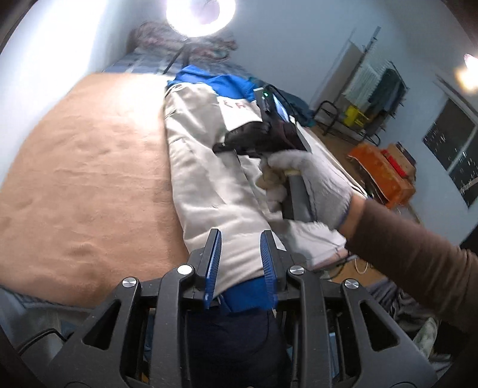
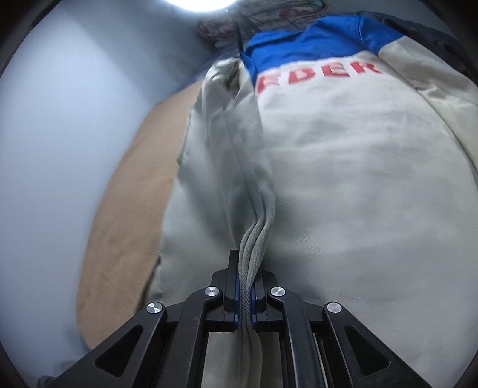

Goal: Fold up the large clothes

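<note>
A cream sweatshirt (image 1: 206,185) with a blue yoke and red letters lies lengthwise on a tan blanket (image 1: 89,167). My left gripper (image 1: 240,247) is open at the garment's near end. Its blue pads (image 1: 215,256) stand either side of the cream cloth just above the blue hem, without pressing on it. A gloved hand (image 1: 313,185) holds the right gripper (image 1: 222,146) over the middle of the garment. In the right wrist view the right gripper (image 2: 245,295) is shut on a bunched fold of the sweatshirt (image 2: 343,185), which rises taut from the left edge.
A patterned bedding pile (image 1: 191,44) lies at the bed's far end under a bright ring light (image 1: 200,15). Right of the bed are a clothes rack (image 1: 379,83), a black chair (image 1: 328,116), orange boxes (image 1: 379,170) and a dark window (image 1: 454,149). A brown sleeve (image 1: 418,262) crosses the right side.
</note>
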`<state>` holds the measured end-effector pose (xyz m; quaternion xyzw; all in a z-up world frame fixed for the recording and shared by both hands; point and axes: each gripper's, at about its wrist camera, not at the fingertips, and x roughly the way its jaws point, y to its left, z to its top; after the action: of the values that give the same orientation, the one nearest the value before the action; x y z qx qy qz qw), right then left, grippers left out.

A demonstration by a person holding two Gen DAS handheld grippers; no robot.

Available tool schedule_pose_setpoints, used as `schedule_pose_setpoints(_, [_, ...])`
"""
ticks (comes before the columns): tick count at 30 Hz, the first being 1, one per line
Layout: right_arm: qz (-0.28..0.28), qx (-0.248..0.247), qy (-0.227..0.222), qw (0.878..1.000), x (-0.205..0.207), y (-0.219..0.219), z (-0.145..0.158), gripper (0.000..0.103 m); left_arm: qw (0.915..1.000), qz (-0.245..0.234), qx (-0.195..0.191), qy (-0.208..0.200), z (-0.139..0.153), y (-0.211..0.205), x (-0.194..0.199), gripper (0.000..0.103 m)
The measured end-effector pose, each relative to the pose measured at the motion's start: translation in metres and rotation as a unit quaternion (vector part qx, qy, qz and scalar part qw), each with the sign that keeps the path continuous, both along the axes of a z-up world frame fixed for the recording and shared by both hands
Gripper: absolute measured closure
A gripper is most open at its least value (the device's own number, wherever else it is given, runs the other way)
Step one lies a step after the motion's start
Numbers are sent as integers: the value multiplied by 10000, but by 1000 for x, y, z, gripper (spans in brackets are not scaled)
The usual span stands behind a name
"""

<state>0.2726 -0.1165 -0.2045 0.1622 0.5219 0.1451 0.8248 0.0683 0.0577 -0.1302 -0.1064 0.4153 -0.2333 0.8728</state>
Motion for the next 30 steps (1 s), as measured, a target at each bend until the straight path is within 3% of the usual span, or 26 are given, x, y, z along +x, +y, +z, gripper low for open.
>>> schedule_pose_setpoints(3, [21,-74,-29,10000,-3,1,-5,100,9998,-60,213,10,-5,-16,11,77])
schedule_pose_setpoints(5, [92,-41,-56,9999,-3,-1,0,89,9995,-150,268,21,-11,-30,13,77])
schedule_pose_setpoints(7, [162,-75,-207,9996,-2,-5,10,67,9993,-202,315,13,-15,-37,16,77])
schedule_pose_setpoints(11, [325,-112,-678,9971,11,-13,42,52,9989,-213,403,86,-25,-45,21,77])
schedule_pose_setpoints(13, [320,-22,-894,9955,25,-20,57,36,9989,-203,391,187,-31,-47,28,77])
schedule_pose_setpoints(15, [241,112,-1049,9941,45,-27,68,30,9987,-197,404,250,-36,-49,34,77])
schedule_pose_setpoints(20, [43,207,-946,9953,110,-29,67,33,9975,-246,526,391,-50,-55,41,77])
schedule_pose_setpoints(23, [158,184,-698,9973,143,-21,52,58,9969,-277,550,490,-59,-57,46,77])
schedule_pose_setpoints(24, [249,122,-618,9977,151,-18,46,81,9966,-288,567,529,-61,-58,47,77])
schedule_pose_setpoints(25, [348,-22,-565,9978,157,-15,41,94,9961,-304,582,596,-65,-59,48,77])
schedule_pose_setpoints(27, [444,-514,-634,9957,159,-12,31,97,9952,-305,573,733,-73,-60,50,77])
schedule_pose_setpoints(30, [360,-1013,-218,9940,163,-15,-7,99,9929,-355,704,890,-84,-64,51,77])
